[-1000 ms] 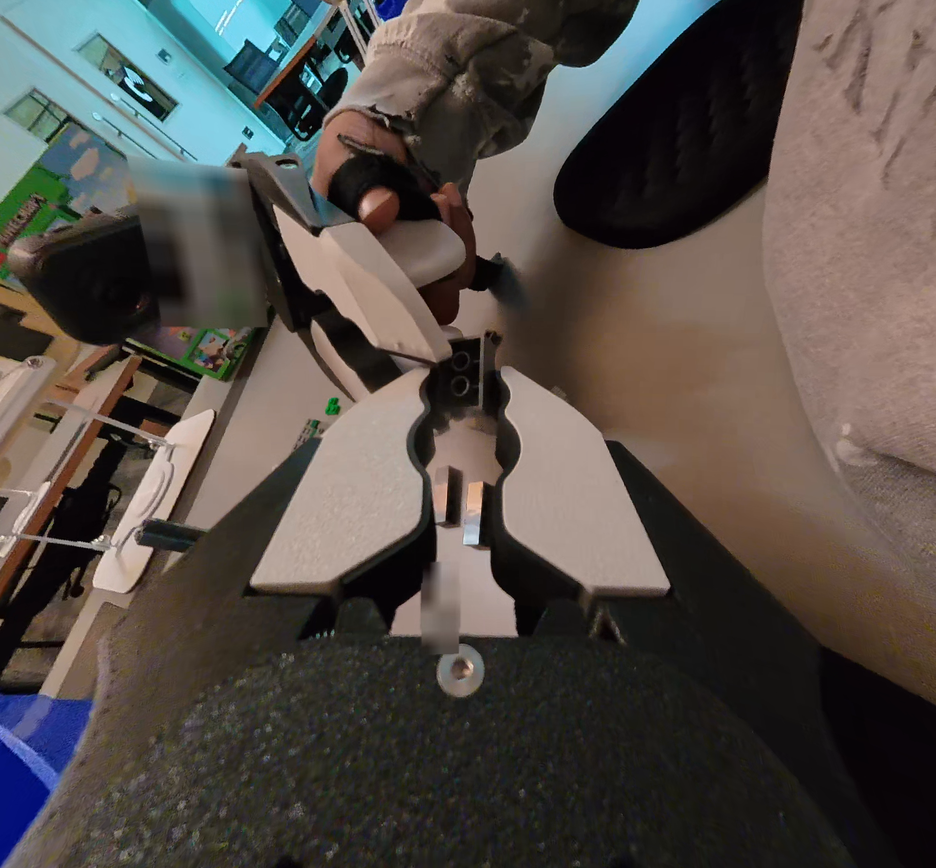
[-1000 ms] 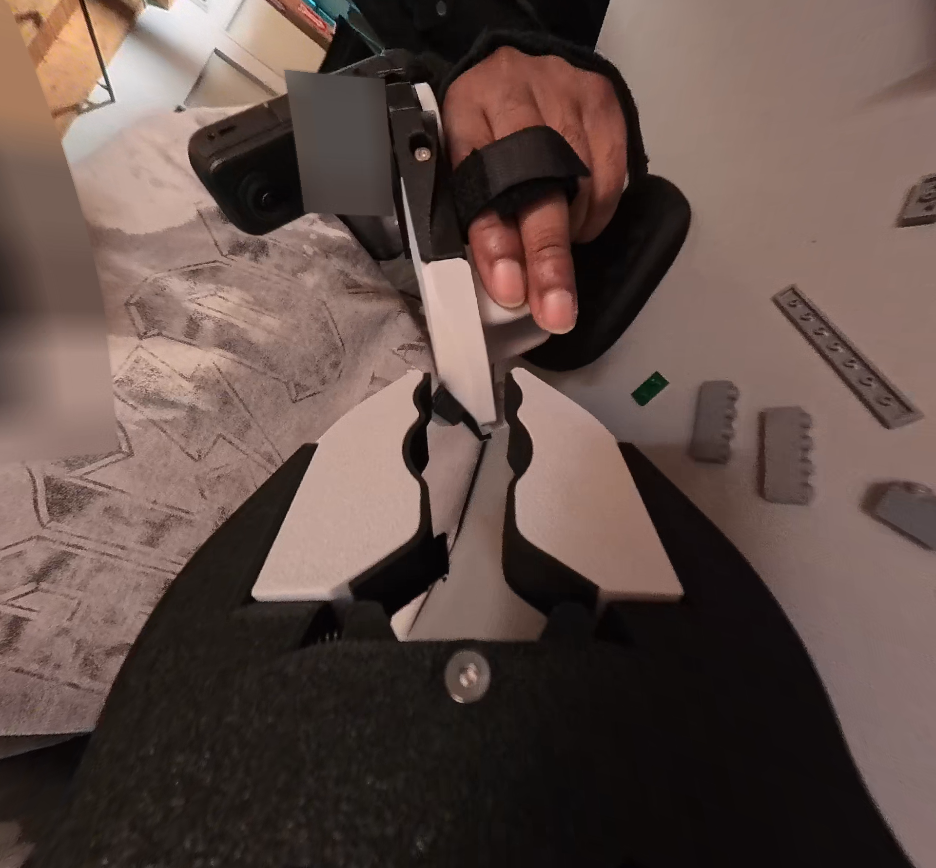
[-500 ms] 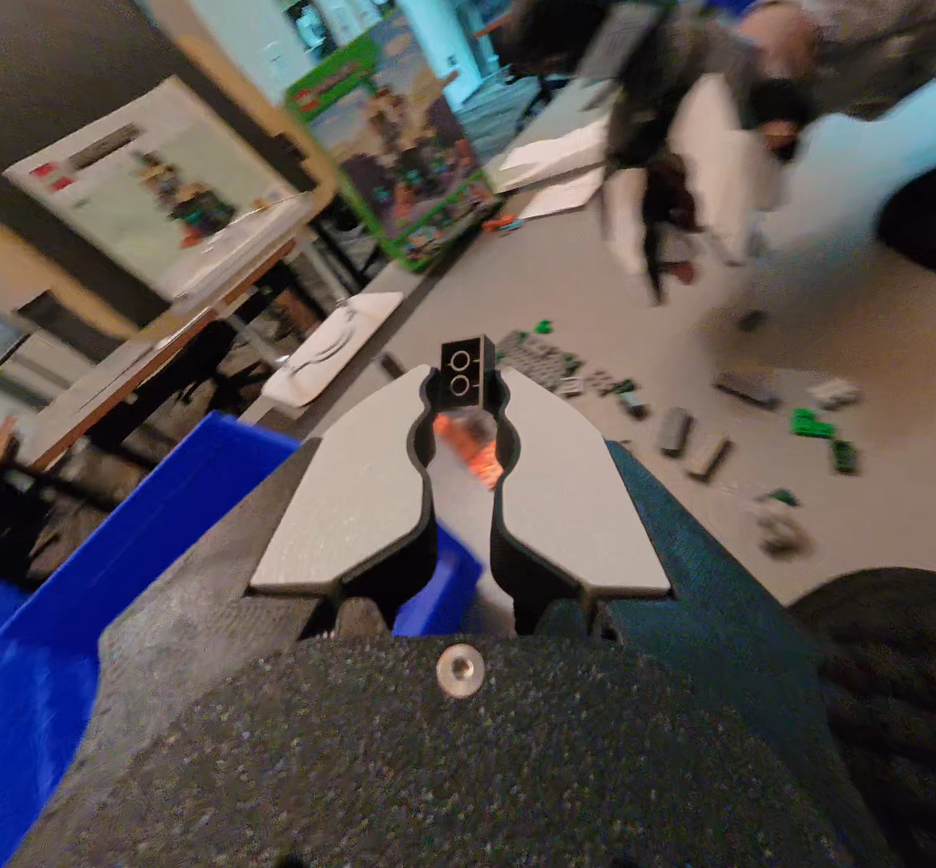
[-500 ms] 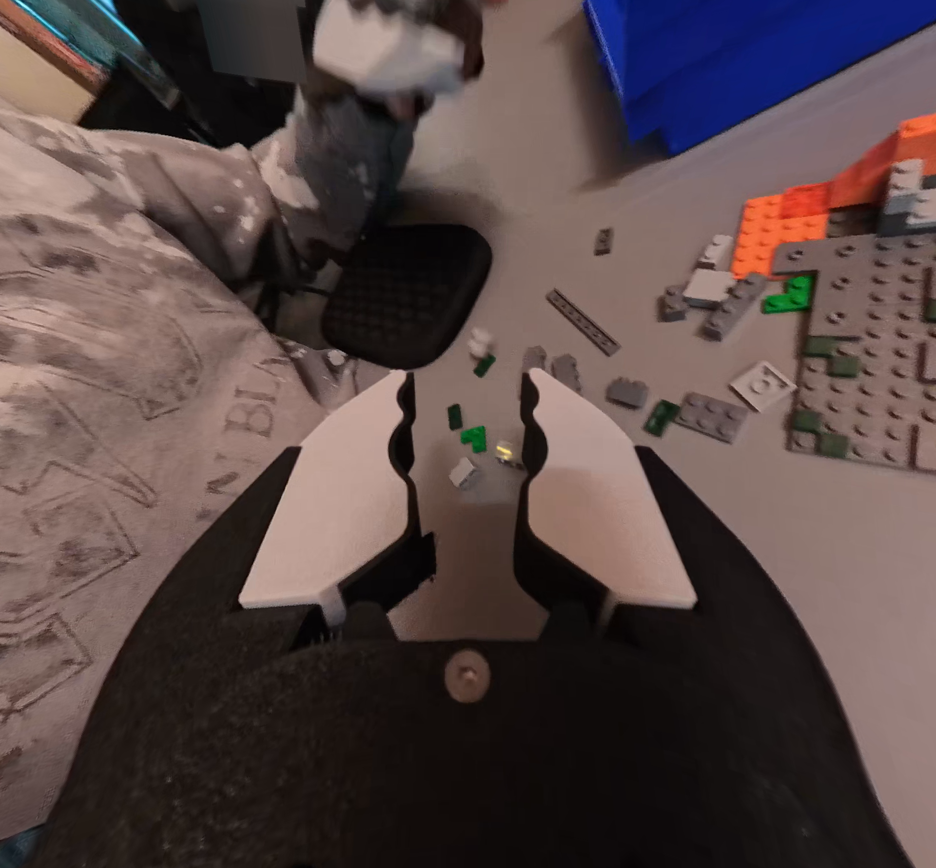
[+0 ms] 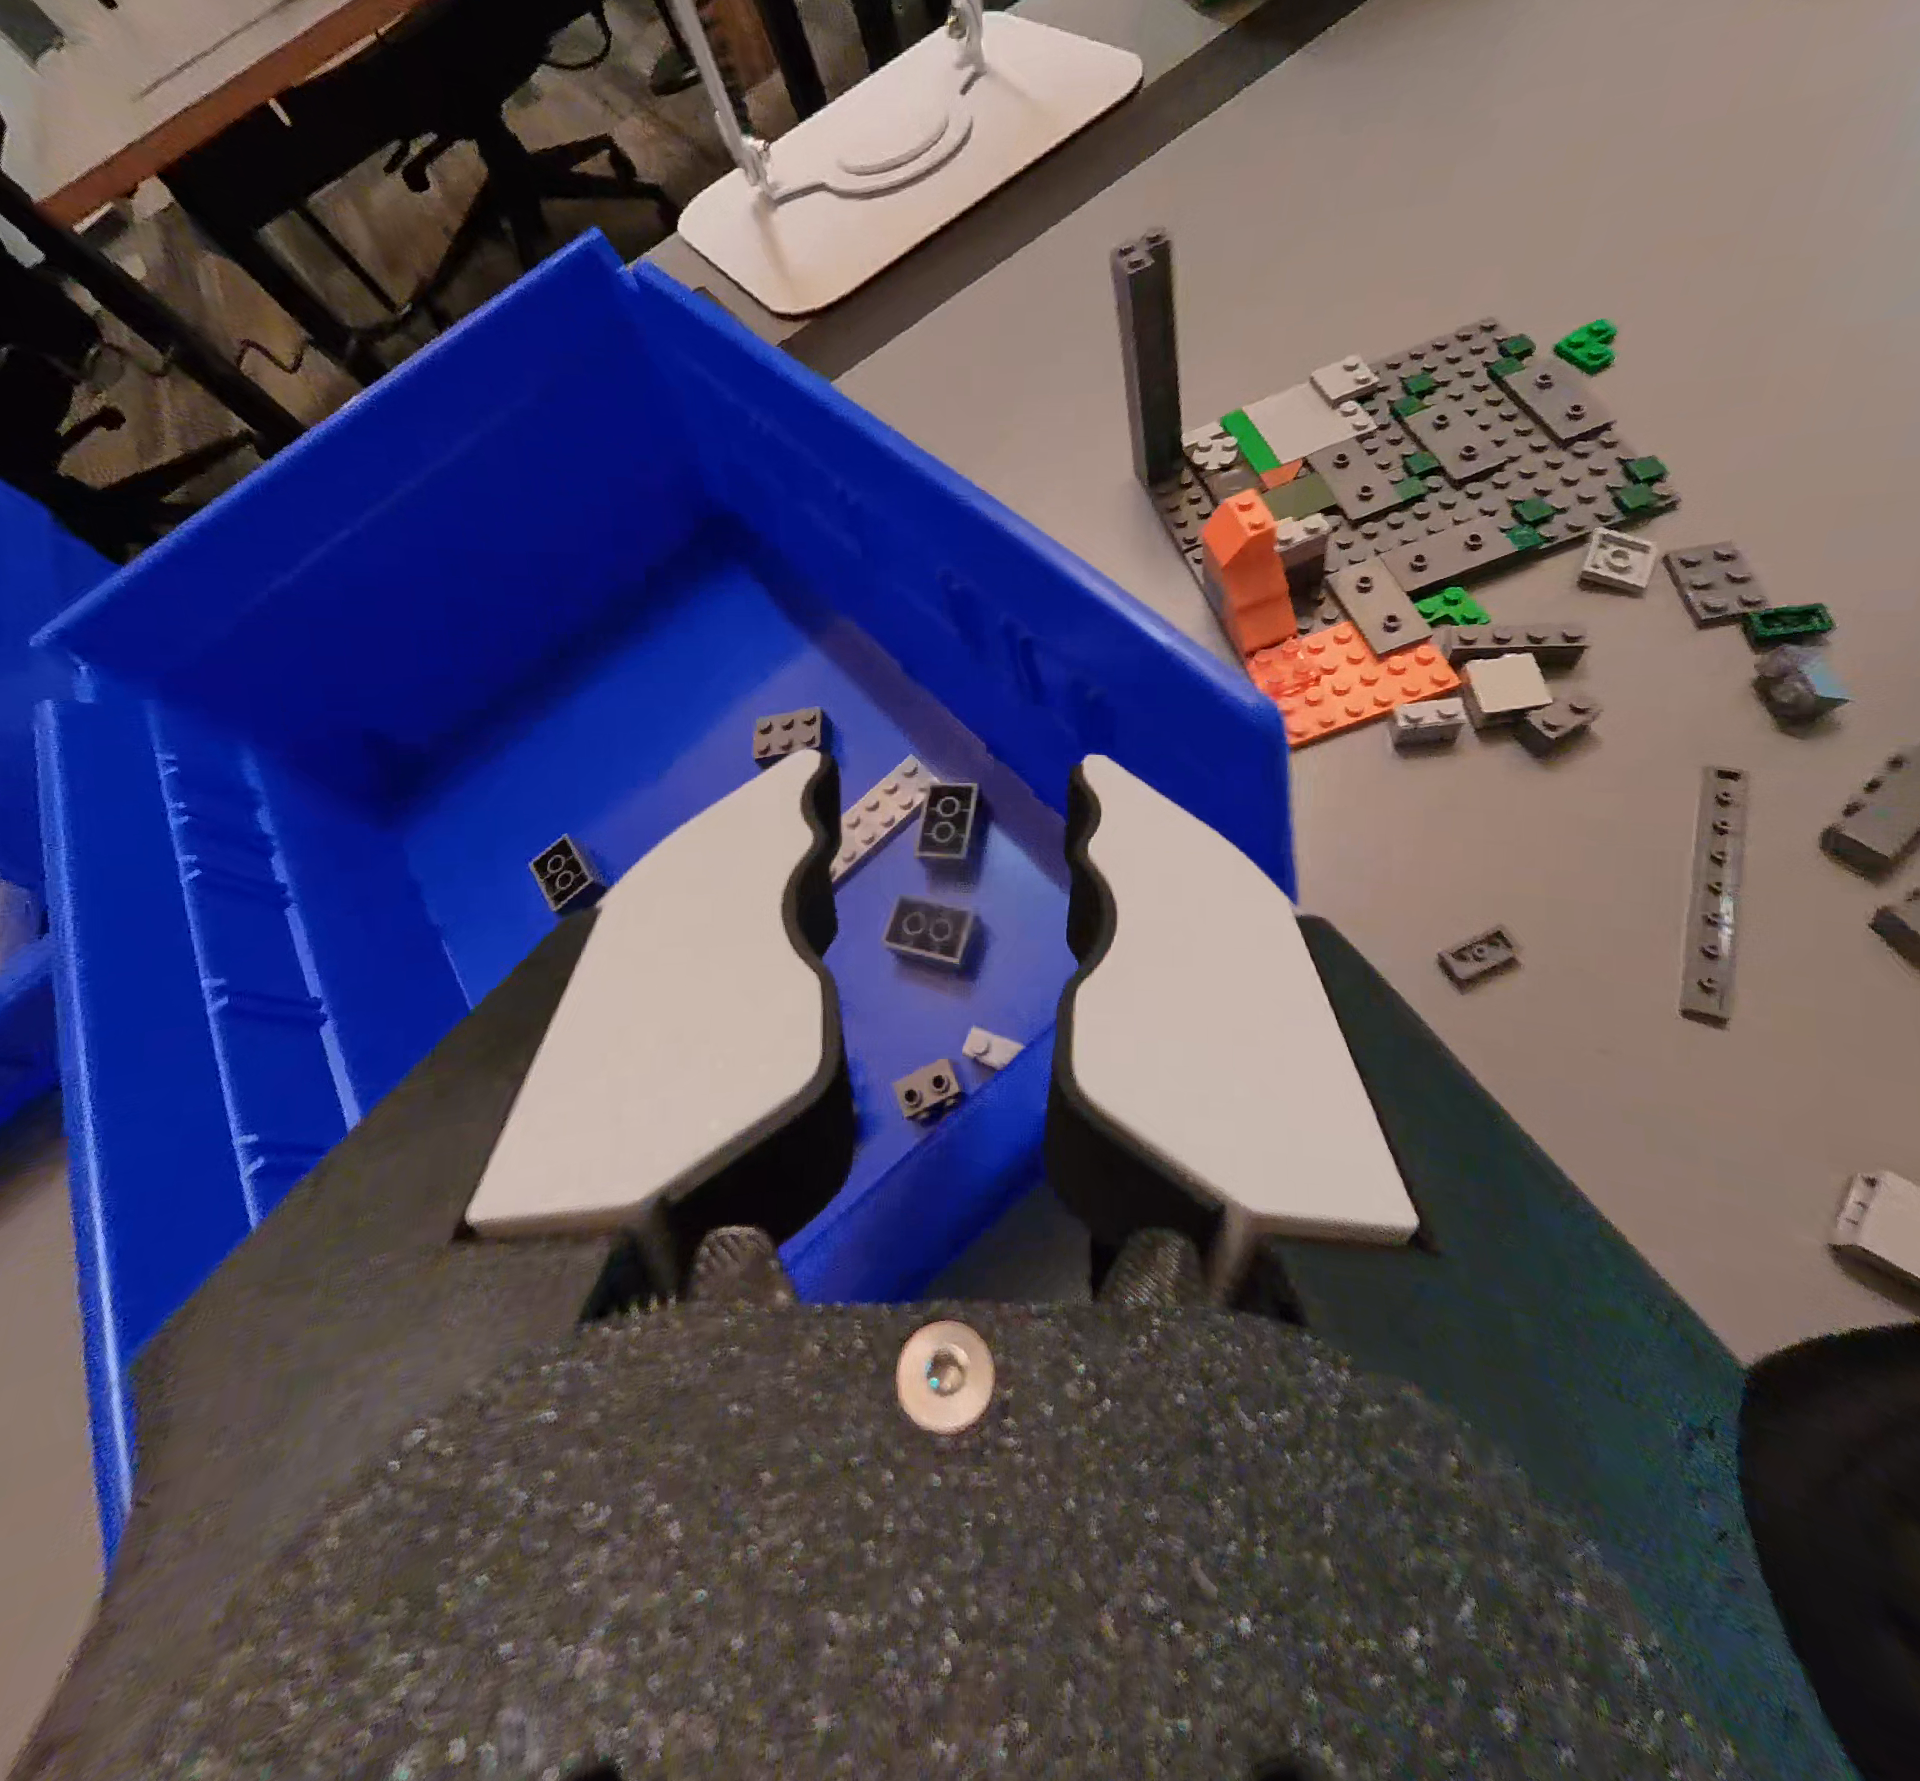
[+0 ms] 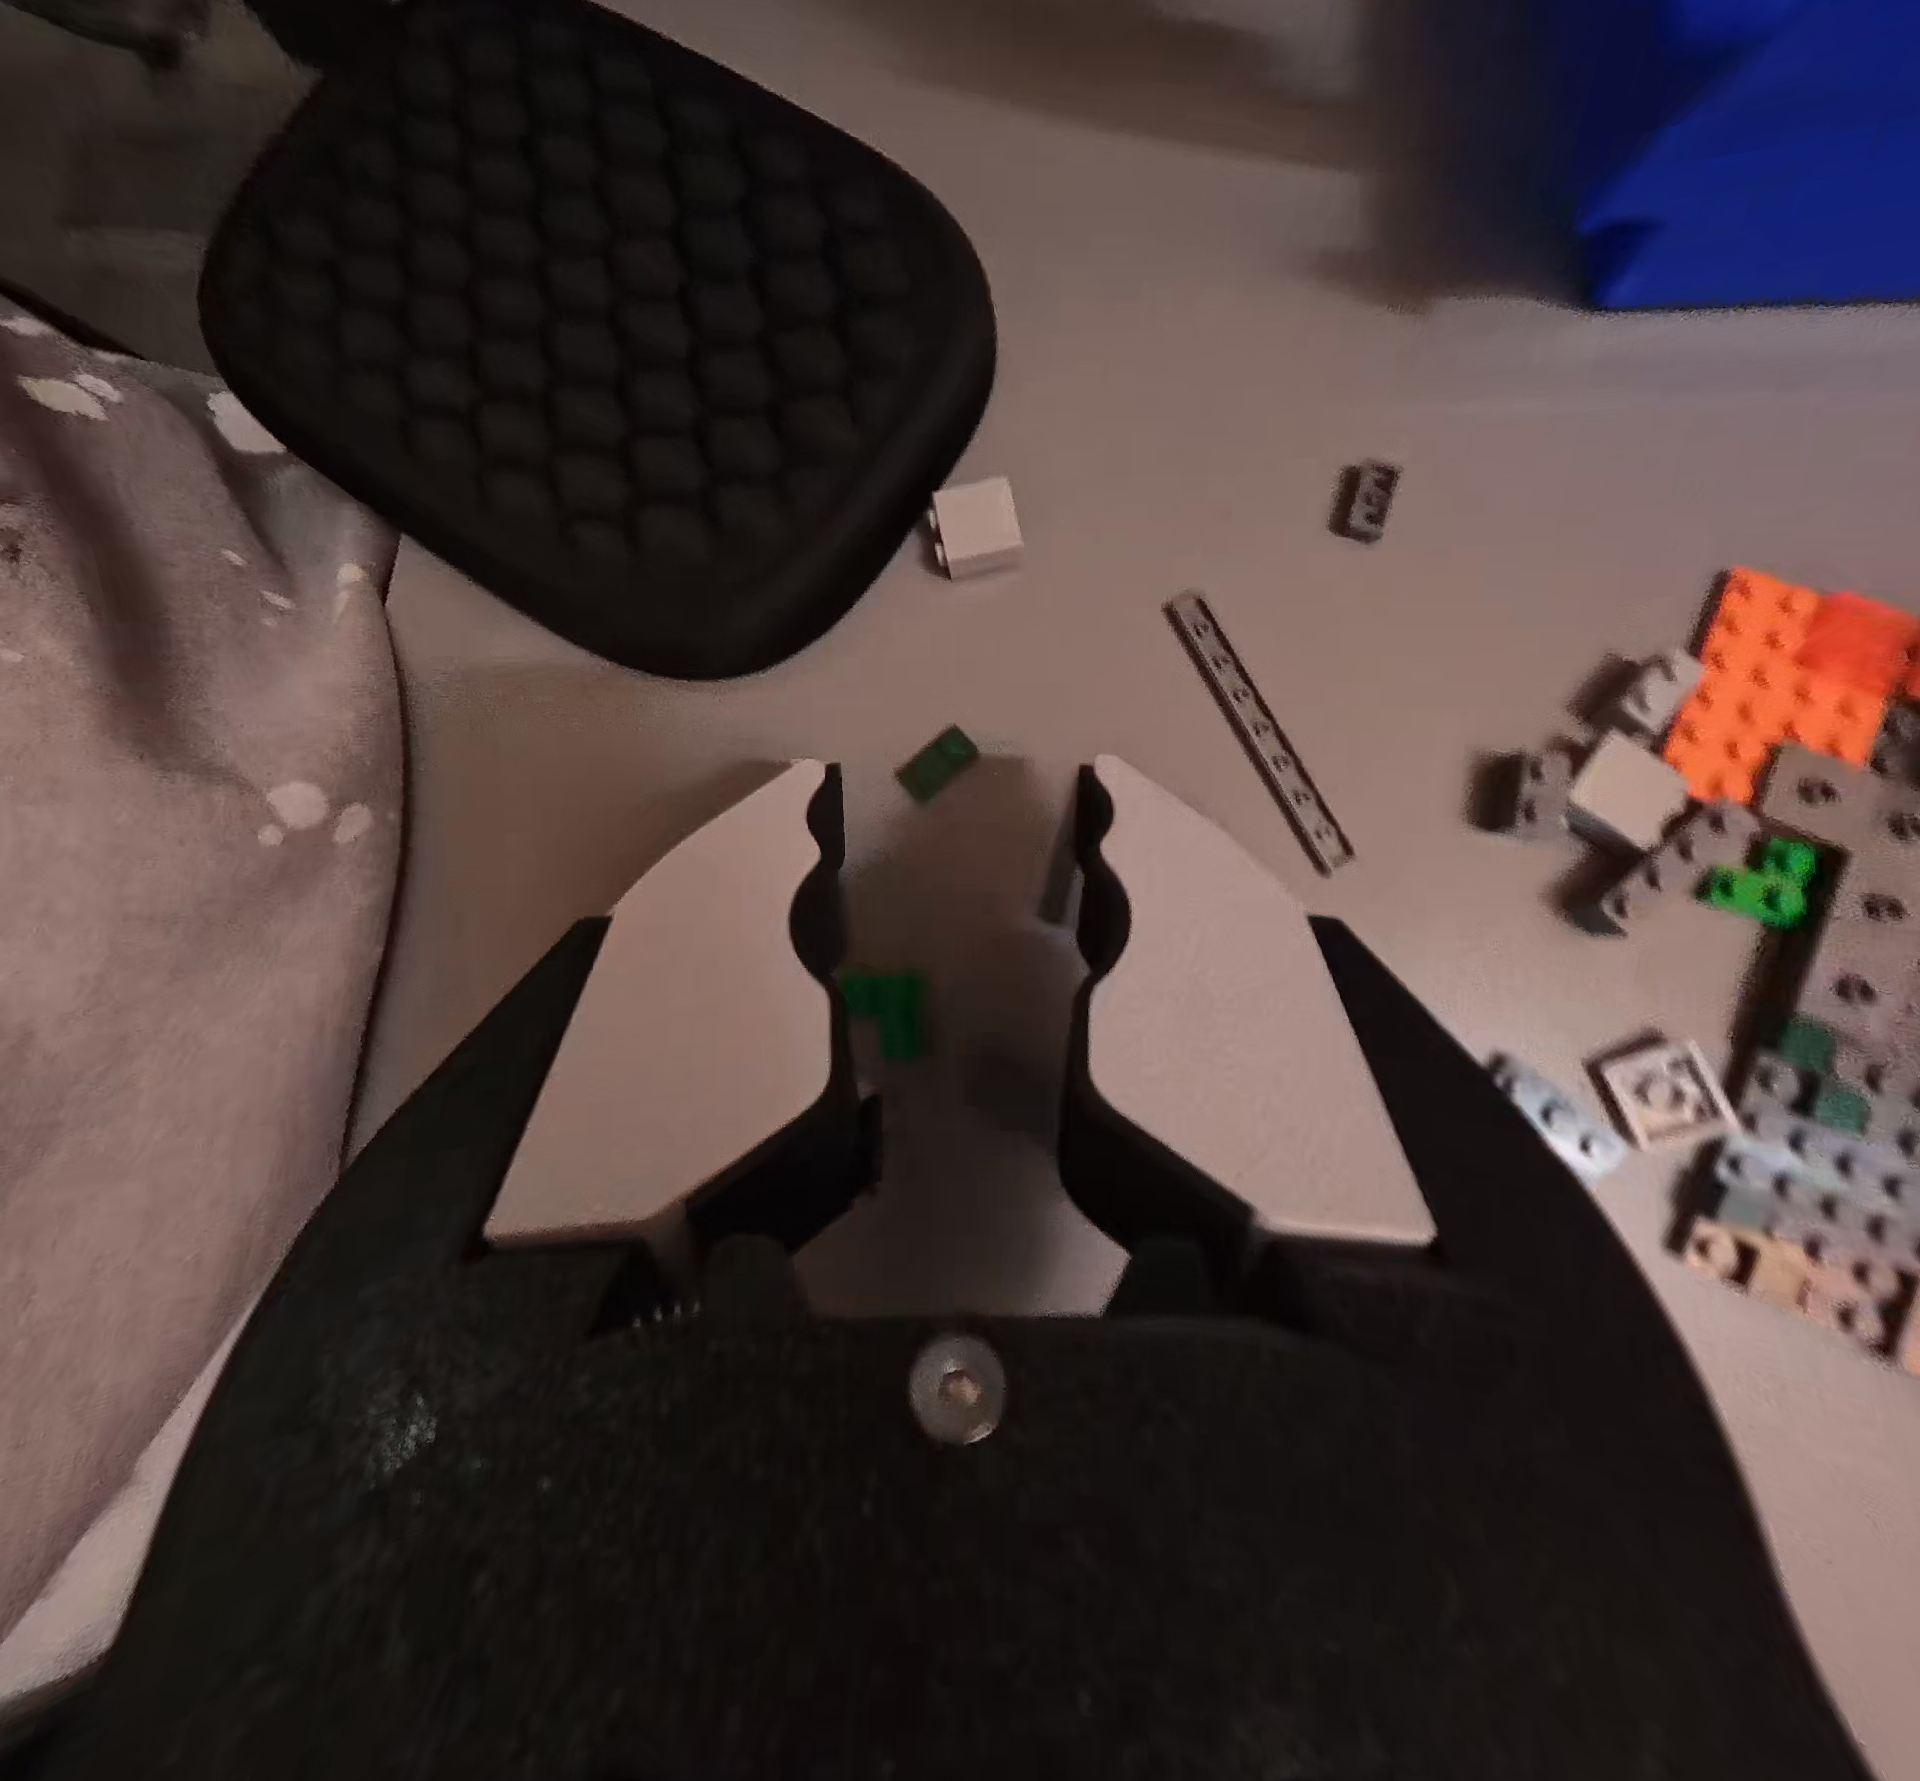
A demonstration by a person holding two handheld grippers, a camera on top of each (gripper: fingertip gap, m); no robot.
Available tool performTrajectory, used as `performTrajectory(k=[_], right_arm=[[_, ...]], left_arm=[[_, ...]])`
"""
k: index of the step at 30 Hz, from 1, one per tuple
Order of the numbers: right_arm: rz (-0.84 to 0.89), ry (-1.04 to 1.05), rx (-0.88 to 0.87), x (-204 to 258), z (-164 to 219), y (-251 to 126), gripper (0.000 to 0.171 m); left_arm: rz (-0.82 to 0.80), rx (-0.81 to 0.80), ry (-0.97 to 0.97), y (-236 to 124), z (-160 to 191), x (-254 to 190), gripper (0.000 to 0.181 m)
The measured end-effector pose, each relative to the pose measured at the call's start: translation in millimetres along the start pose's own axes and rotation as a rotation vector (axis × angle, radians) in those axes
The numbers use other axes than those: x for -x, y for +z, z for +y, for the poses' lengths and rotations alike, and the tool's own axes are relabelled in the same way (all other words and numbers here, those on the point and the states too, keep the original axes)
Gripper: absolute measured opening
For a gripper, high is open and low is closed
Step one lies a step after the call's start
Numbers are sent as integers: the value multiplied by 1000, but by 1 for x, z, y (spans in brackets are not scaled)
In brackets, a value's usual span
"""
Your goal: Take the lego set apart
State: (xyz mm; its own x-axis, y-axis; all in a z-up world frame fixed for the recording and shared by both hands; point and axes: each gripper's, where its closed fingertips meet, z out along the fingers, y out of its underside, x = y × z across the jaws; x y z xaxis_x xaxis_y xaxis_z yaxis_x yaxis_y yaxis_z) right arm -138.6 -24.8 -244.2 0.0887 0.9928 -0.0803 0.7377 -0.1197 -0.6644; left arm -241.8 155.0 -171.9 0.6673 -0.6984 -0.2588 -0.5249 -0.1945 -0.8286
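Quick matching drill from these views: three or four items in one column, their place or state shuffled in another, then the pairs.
Items:
1. left gripper
2. tall dark grey column
3. long thin grey plate
4. dark 2x2 brick

States:
A. lying inside the blue bin
B. flat on the table, off the build
C. open, empty, over the bin
D. upright on the baseplate corner

Pairs: 1-C, 2-D, 3-B, 4-A

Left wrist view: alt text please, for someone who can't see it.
The open, empty left claw hangs over a blue bin holding a few dark grey bricks. Right of it, a partly dismantled lego build sits on the grey table.
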Motion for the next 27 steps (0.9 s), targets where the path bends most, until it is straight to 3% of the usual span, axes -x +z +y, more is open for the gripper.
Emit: performTrajectory(k=[5, 10, 15, 21, 27], right_arm=[[-13, -31, 13, -2, -11, 12, 43], [35, 5, -1, -16, -7, 1, 43], [104, 49, 18, -32, 14, -17, 45], [144, 94, 65, -37, 44, -32, 47], [151, 92, 89, -33, 61, -38, 48]], left_arm=[[236, -12, 95, -27, -1, -58, 29], [546, 117, 99, -50, 22, -131, 32], [681, 335, 187, -52, 62, -175, 39], [667, 454, 218, -35, 78, -187, 19], [589, 427, 261, -30, 63, -177, 19]])
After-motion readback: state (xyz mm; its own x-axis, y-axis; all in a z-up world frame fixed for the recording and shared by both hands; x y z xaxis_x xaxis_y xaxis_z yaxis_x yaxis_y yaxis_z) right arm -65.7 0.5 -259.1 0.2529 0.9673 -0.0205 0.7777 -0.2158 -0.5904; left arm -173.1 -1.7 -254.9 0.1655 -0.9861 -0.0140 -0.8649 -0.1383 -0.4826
